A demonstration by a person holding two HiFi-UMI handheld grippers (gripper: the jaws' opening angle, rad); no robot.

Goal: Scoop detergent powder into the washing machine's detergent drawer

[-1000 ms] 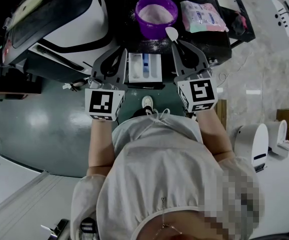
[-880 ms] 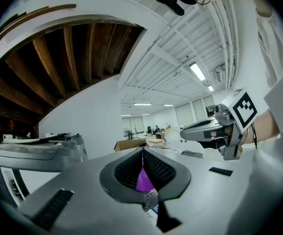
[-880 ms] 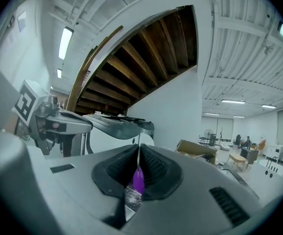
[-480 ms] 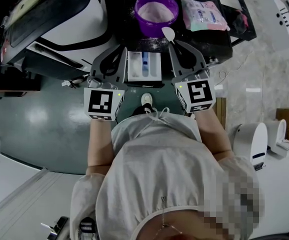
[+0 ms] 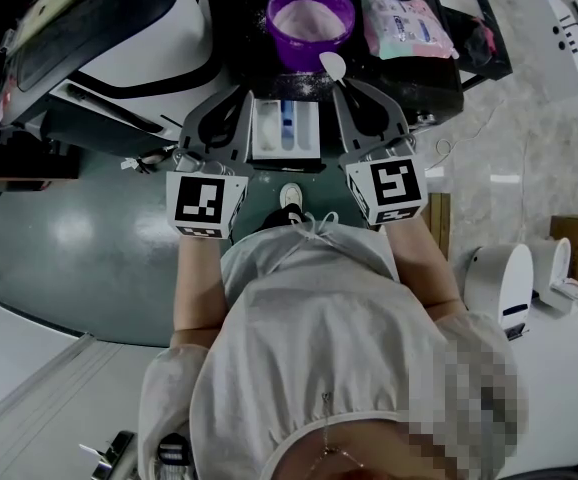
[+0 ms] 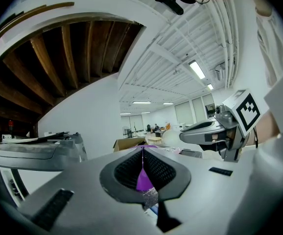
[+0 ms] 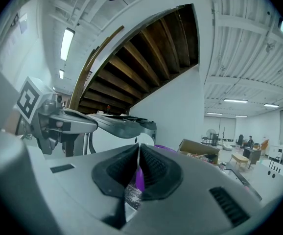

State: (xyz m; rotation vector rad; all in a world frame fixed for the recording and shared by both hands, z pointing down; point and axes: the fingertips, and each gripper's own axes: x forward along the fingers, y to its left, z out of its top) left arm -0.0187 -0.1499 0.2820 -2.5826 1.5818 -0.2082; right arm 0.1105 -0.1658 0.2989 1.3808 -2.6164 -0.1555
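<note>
Right gripper (image 5: 340,80) jaws are clamped together on the handle of a white spoon (image 5: 331,63); in the right gripper view the handle shows only as a thin pale edge between the pads (image 7: 149,166). Spoon bowl sticks out past the jaw tips, just beside the near wall of the purple tub (image 5: 309,56); contents of the bowl cannot be made out. Tub holds pale detergent powder (image 5: 312,16), with loose grains scattered on the dark top (image 5: 424,78) around it. Detergent drawer (image 5: 263,134) is pulled open, white with a blue insert, lying between the two grippers and nearer the person than the tub. Left gripper (image 5: 245,98) sits at the drawer's left edge, jaws together with nothing between them in the left gripper view. Washing machine (image 5: 119,38) is to the left; a pink and teal packet (image 5: 401,26) lies right of the tub.
</note>
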